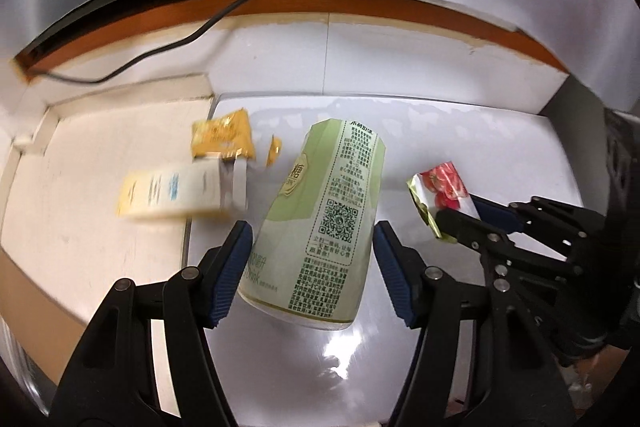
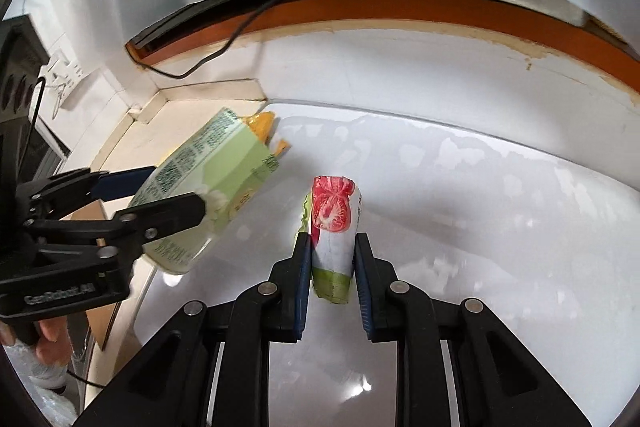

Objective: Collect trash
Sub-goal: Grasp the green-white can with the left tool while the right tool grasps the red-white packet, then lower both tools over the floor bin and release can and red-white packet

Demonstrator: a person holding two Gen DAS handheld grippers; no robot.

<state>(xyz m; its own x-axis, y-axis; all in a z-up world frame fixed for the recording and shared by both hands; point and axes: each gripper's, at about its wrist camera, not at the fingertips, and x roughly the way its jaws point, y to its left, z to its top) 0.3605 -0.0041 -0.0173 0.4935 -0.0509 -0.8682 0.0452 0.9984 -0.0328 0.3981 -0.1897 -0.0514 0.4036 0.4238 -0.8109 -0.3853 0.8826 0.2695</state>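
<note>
My left gripper (image 1: 314,259) is shut on a pale green drink cup (image 1: 328,211), with a blue pad on each side. The cup is tilted and held above the glossy white top (image 1: 320,367). The right wrist view shows the same cup (image 2: 216,179) in the left gripper (image 2: 176,193) at the left. My right gripper (image 2: 333,263) is shut on a crumpled packet with tomato pictures (image 2: 334,219), which stands up between the pads. In the left wrist view that tomato packet (image 1: 438,187) sits in the right gripper (image 1: 466,217) at the right.
A yellow wrapper (image 1: 222,139), a small yellow scrap (image 1: 274,151) and a white and yellow box (image 1: 176,193) lie near the seam with the beige counter (image 1: 80,147). A black cable (image 1: 160,47) runs along the back wall. A hand (image 2: 48,339) grips the left tool.
</note>
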